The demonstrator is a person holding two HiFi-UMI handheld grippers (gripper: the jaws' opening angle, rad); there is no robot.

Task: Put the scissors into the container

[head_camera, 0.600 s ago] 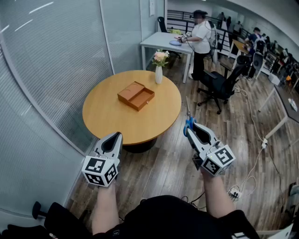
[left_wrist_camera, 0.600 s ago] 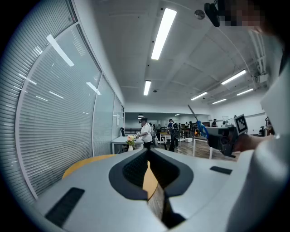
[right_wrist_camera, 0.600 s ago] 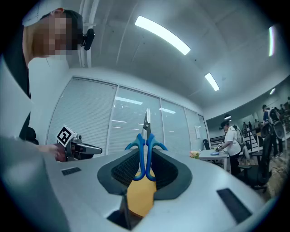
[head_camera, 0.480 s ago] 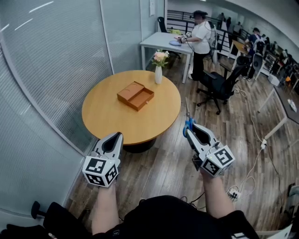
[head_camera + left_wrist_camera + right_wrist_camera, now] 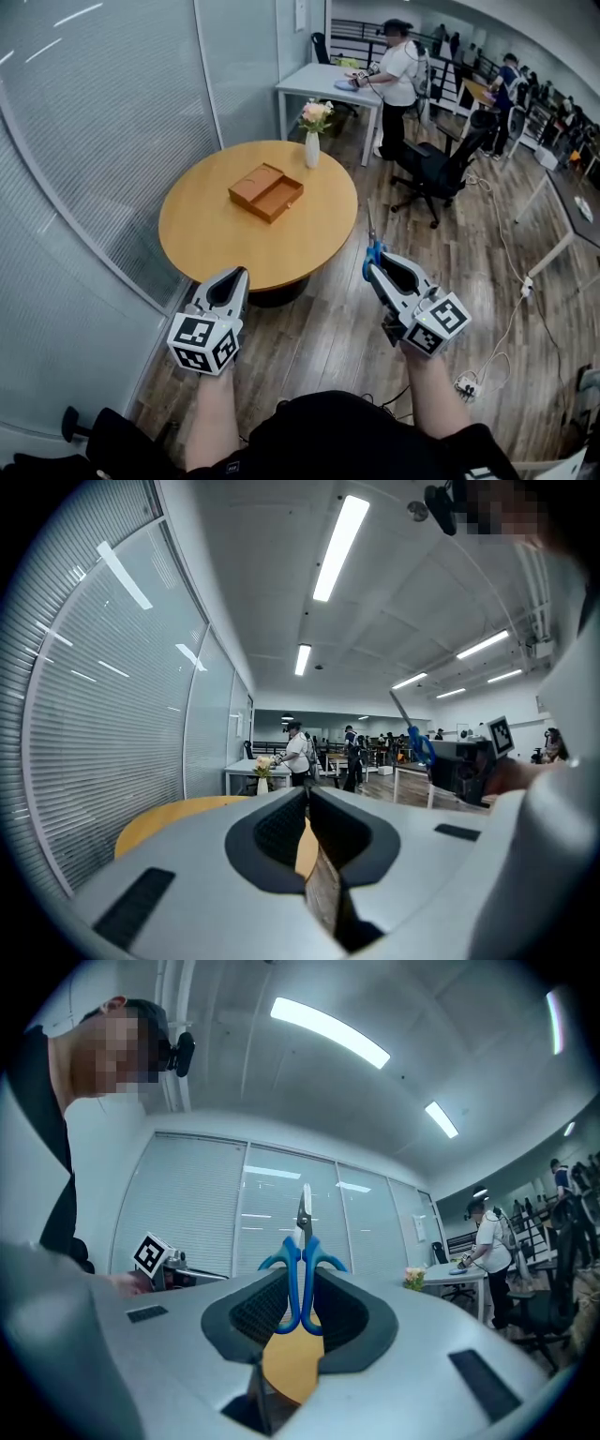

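**deskfan:** so where are the scissors [image 5: 374, 249] at?

**me:** In my right gripper [image 5: 371, 268]. The jaws are clamped on the blue handle loops, and the blades are shut and stick straight out past the tips. I've got them up in the air, beside the right edge of the round surface [image 5: 211, 239] and above the wood floor [image 5: 328, 337].

**deskfan:** and the container?

**me:** It's a wooden box [image 5: 267, 192], lying open around the middle of the surface, well apart from the scissors. There's a white vase of flowers [image 5: 312, 141] at the far edge, behind it.

**deskfan:** other hand doing anything?

**me:** Nope. My left gripper [image 5: 232, 274] has its jaws closed together with nothing between them. It hangs low, just in front of the surface's near edge.
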